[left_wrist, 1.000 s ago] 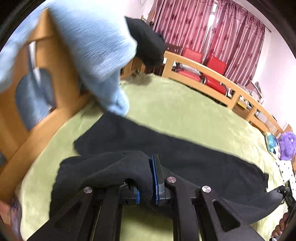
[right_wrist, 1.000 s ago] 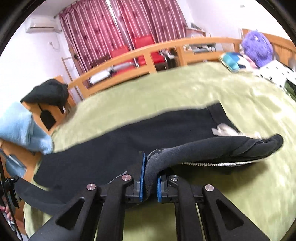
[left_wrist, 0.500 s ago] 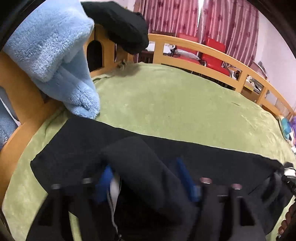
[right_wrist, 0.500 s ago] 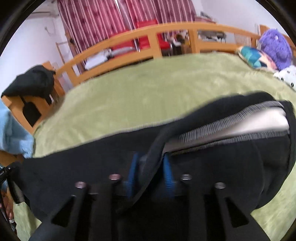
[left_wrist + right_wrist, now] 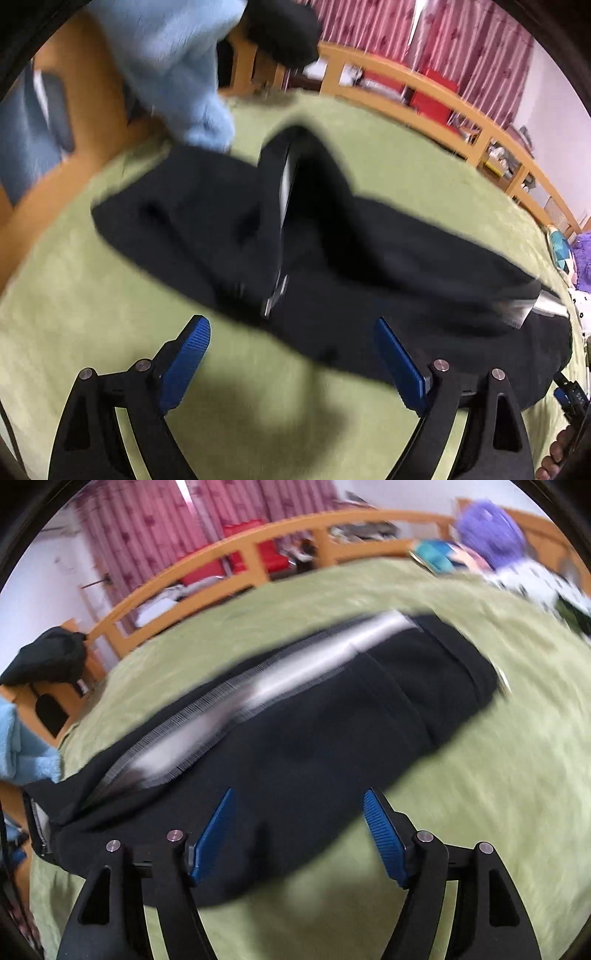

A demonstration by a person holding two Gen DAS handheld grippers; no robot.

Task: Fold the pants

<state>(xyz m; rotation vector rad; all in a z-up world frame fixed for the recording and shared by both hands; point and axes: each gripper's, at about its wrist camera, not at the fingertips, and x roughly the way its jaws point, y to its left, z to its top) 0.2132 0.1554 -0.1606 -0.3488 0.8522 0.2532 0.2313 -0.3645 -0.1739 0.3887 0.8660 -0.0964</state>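
Note:
Black pants [image 5: 369,273] lie folded lengthwise on the green bedspread [image 5: 110,314], blurred by motion, with a pale inner lining showing along the fold [image 5: 258,698]. My left gripper [image 5: 291,332] hangs just in front of the near edge of the cloth, its jaws opening wide, blue pads [image 5: 188,350] free of the fabric. My right gripper [image 5: 299,805] is over the other end of the pants [image 5: 332,746], jaws opening too; black cloth lies between and under the pads without being pinched.
A wooden bed rail [image 5: 443,107] curves along the far side, red chairs and pink curtains behind it. A light blue towel [image 5: 177,62] and a dark garment [image 5: 284,29] hang on the wooden frame at left. A purple plush toy [image 5: 487,524] sits at the bed's head.
Both grippers were shut on raised folds of the pants; they sank toward the bed, opened, and let the cloth drop flat onto the rest of the pants.

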